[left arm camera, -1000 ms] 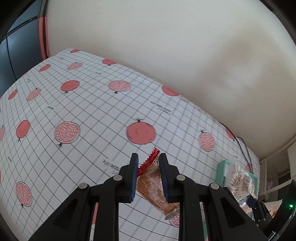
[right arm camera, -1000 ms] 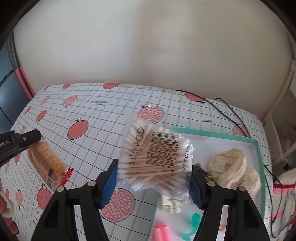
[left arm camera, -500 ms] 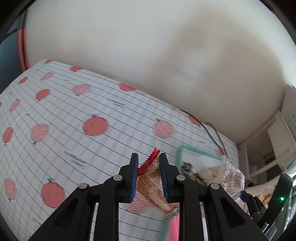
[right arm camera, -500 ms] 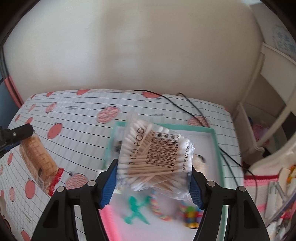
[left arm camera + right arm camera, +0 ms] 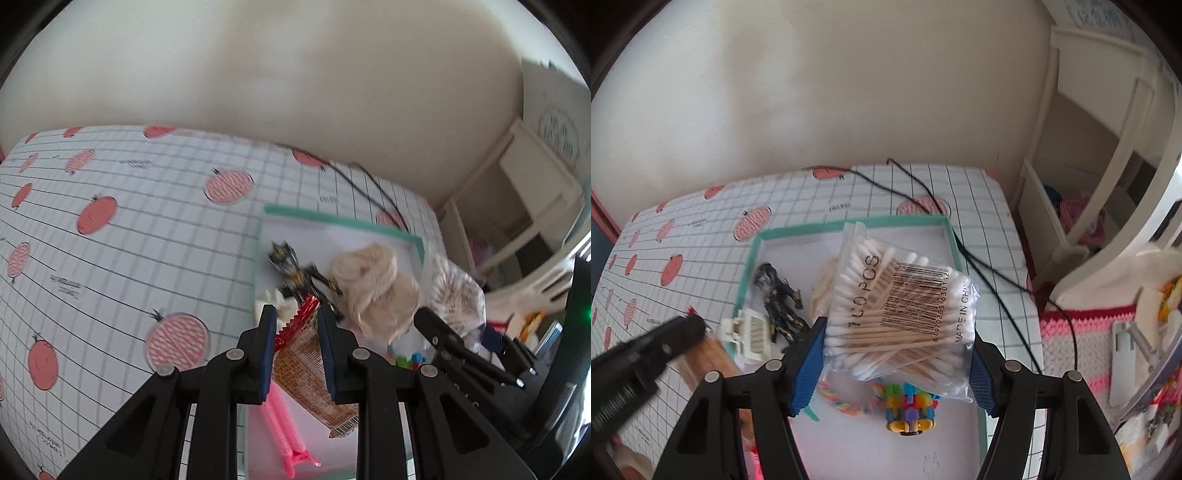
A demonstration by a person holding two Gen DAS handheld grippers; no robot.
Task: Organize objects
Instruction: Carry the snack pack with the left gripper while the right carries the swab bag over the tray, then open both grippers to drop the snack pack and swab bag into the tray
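My left gripper (image 5: 296,317) is shut on a brown biscuit packet (image 5: 306,362) with a red crimped end, held above the near left part of the white tray with a green rim (image 5: 332,219). My right gripper (image 5: 899,343) is shut on a clear bag of cotton swabs (image 5: 901,306) and hovers over the tray's (image 5: 849,225) middle. In the right wrist view the left gripper (image 5: 665,339) and its packet (image 5: 709,354) show blurred at the tray's left side. The swab bag (image 5: 454,295) also shows at the right of the left wrist view.
In the tray lie a black figurine (image 5: 779,302), a white hair claw (image 5: 750,332), beige fluffy rings (image 5: 369,273), a colourful block toy (image 5: 908,402), a pastel braid (image 5: 838,398) and a pink clip (image 5: 284,424). A black cable (image 5: 979,258) crosses the tablecloth. White shelving (image 5: 1089,166) stands to the right.
Both grippers swung right, from above the patterned tablecloth to above the tray, each keeping its hold. The left gripper now sits close beside the right one.
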